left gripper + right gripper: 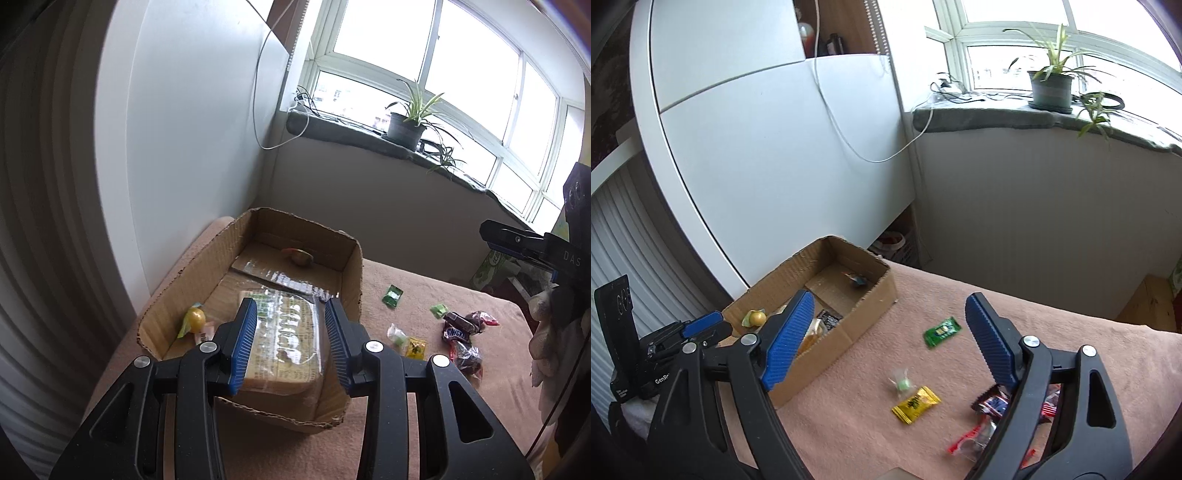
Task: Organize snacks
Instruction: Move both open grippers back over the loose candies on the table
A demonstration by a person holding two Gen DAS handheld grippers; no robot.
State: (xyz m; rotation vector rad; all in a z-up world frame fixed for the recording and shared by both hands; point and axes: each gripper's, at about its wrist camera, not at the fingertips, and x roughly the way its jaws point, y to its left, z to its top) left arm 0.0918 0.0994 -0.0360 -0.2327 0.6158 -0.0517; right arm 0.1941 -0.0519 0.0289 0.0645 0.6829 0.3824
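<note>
Potted plant (406, 127) on grey windowsill (332, 129), white cable (849, 140) beside.

Right hand-held gripper (882, 336) gapes empty — green packet (941, 331) between its jaws.

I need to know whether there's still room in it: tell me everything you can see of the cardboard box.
The cardboard box is a shallow, open-topped tray of brown corrugated board with ragged, torn rims. It sits flat on the pinkish cloth, near the white wall. Inside lie a large clear-wrapped pack at the near end, a yellow sweet beside it, and a small sweet at the far wall. The middle floor, with shiny tape, is bare.
</note>
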